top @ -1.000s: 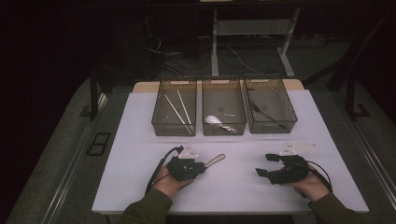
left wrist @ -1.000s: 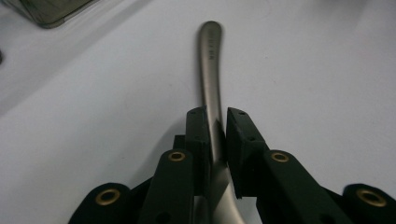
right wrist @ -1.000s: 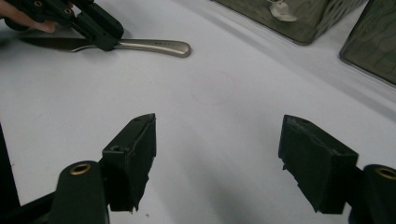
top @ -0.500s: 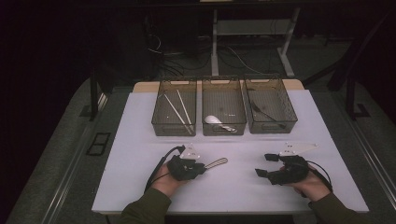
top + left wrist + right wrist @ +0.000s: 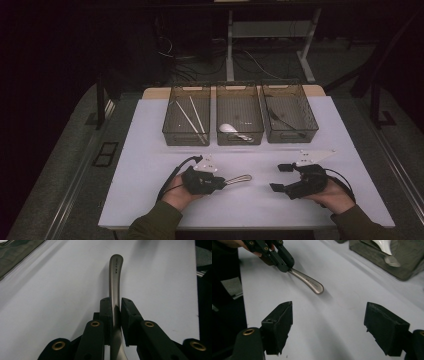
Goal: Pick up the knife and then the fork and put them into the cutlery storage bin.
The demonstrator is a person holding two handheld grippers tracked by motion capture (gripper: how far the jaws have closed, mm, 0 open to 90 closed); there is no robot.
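Left gripper (image 5: pixel 219 182) pinches a metal utensil (image 5: pixel 239 178) by its handle.
Right gripper (image 5: pixel 279 178) hovers spread wide above the white counter (image 5: pixel 150 150), holding nothing.

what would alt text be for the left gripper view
The left gripper, its two black jaws shut on a metal utensil handle, holds it over a white table. The handle's rounded end points away from the camera.
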